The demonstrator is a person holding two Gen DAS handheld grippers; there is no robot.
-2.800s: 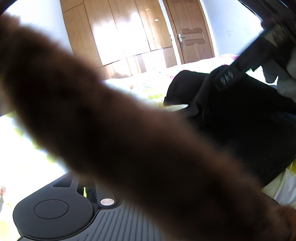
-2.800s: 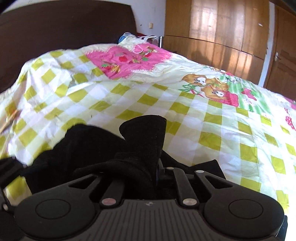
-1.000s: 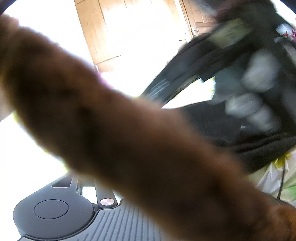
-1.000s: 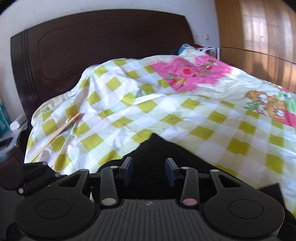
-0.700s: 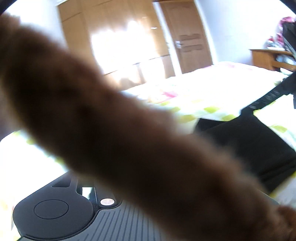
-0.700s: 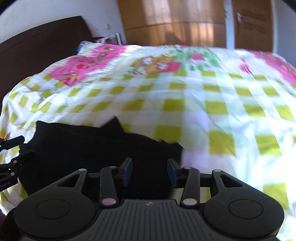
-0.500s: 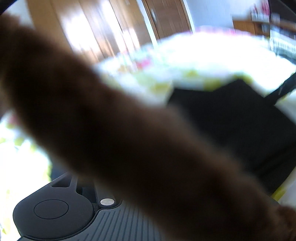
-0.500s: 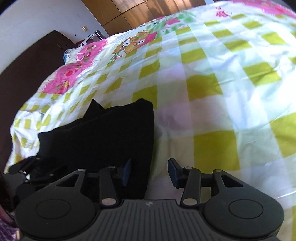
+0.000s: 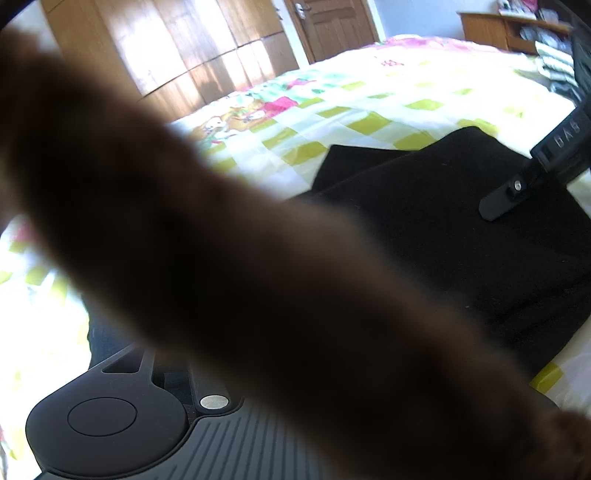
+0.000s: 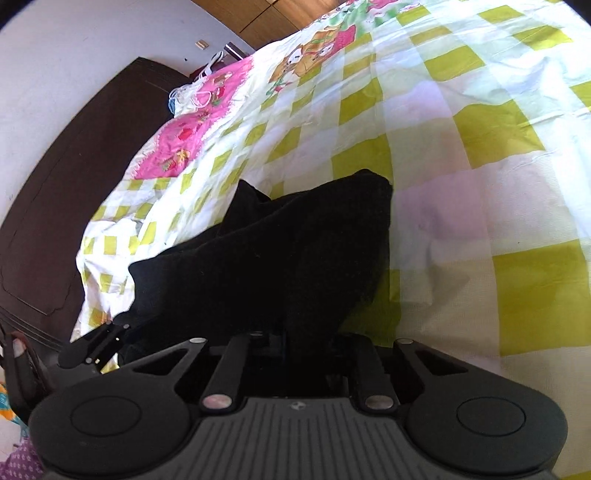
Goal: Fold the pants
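Observation:
The black pants (image 10: 280,254) lie folded on the check quilt (image 10: 461,155). My right gripper (image 10: 295,338) is at their near edge, its jaws closing, with bunched black fabric pressed between them. In the left wrist view the pants (image 9: 443,236) lie at the right, and one right finger (image 9: 504,199) rests on their top. A blurred brown fuzzy thing (image 9: 221,258) close to the lens hides the left fingers there. My left gripper (image 10: 110,334) shows small at the pants' far-left corner; its jaws are too small to read.
The quilt (image 9: 369,110) covers the whole bed. A dark headboard (image 10: 55,206) stands at the left, with white cords (image 10: 195,92) by it. A wooden wardrobe (image 9: 184,55), a door (image 9: 332,26) and a wooden shelf (image 9: 517,26) lie beyond the bed.
My right gripper swung round, rolled and dropped to the pants' near edge. Its jaws went from open and empty to closed on fabric. The left view swung across the bed.

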